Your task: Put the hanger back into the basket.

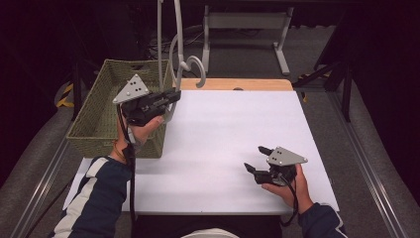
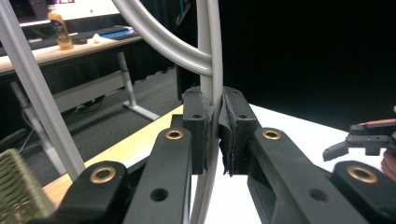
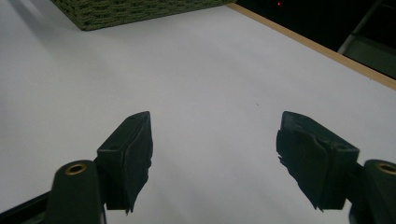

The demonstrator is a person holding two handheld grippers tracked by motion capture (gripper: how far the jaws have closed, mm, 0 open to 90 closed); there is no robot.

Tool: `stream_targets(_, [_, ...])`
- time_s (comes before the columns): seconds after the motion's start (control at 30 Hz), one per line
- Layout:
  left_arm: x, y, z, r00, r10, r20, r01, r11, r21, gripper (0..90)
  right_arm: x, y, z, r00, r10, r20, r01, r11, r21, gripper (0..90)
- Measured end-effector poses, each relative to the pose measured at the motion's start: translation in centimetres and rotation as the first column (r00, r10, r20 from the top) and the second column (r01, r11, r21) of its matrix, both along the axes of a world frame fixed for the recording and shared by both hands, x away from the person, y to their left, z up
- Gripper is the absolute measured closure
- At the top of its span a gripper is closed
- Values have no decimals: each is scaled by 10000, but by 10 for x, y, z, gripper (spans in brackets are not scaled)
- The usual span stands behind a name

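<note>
Gripping a grey clothes hanger (image 2: 212, 56) by its thin bar, the left gripper (image 1: 171, 95) holds it above the woven basket (image 1: 94, 124), probably to lift it out. The right gripper (image 1: 257, 158) rests with jaws wide apart and empty on the white table (image 1: 223, 129), apparently waiting.

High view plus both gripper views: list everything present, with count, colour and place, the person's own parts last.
Hanger: one, light grey, upright at the table's far-left, clamped by the left gripper.
Basket: one, green woven, on the table's left edge.
Table: one, white top with a wooden far edge.
Desk frame: one, white, on the floor beyond the table.
Bottle: one, orange, on a distant desk in the left gripper view.
Left gripper: black, shut on the hanger's wire, beside the basket.
Right gripper: black, jaws apart, low over the table's near-right.
Sleeves: two, dark blue, the left with white panels.
</note>
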State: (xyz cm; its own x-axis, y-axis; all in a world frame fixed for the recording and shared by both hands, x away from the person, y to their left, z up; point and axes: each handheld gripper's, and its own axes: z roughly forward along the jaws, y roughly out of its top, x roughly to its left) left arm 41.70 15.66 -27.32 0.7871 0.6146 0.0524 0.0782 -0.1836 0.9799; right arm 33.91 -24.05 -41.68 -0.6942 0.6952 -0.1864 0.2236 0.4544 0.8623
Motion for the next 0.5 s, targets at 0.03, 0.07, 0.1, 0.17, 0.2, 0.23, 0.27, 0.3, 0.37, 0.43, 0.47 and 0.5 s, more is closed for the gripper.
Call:
stream_targets(0.03, [0,1,0,10000,41,-6,-41,10000,40,820,0,1,0,10000,26,-11,-26,10000,3,270])
stream_targets(0.07, [1,4,-1,9999,102,-8,-102,9999,100,820,0,1,-1,10000,39,-11,-39,10000,-18,270])
stream_targets(0.1, [2,6,-2,9999,149,-53,-149,9998,111,820,0,1,-1,10000,49,-51,-49,10000,-26,269])
stream_targets(0.17, [3,10,-5,9995,304,-104,-301,9992,245,819,0,2,-2,10000,68,-71,-69,10000,-71,269])
stream_targets(0.2, [5,12,-7,9989,448,-104,-445,9985,328,820,0,2,-2,9999,77,-98,-77,10000,-63,269])
stream_targets(0.23, [6,15,-8,9985,533,-159,-527,9980,353,820,1,2,-3,9999,98,-92,-99,9999,-99,268])
stream_targets(0.27, [8,18,-10,9977,644,-215,-634,9971,424,819,1,3,-3,9999,109,-130,-111,9999,-121,268])
stream_targets(0.3, [10,20,-12,9967,759,-298,-748,9965,386,820,1,3,-3,9998,137,-116,-139,9998,-161,267])
stream_targets(0.37, [14,28,-15,9946,960,-401,-943,9946,439,819,0,4,-4,9998,168,-145,-172,9996,-219,266])
stream_targets(0.43, [16,33,-17,9930,1099,-444,-1075,9928,523,820,0,4,-4,9997,186,-134,-189,9996,-226,265])
stream_targets(0.47, [18,39,-19,9904,1284,-512,-1252,9902,612,820,1,5,-5,9997,189,-146,-192,9996,-226,264])
stream_targets(0.5, [19,41,-20,9889,1383,-534,-1348,9888,642,819,1,4,-5,9997,186,-153,-190,9995,-271,264])
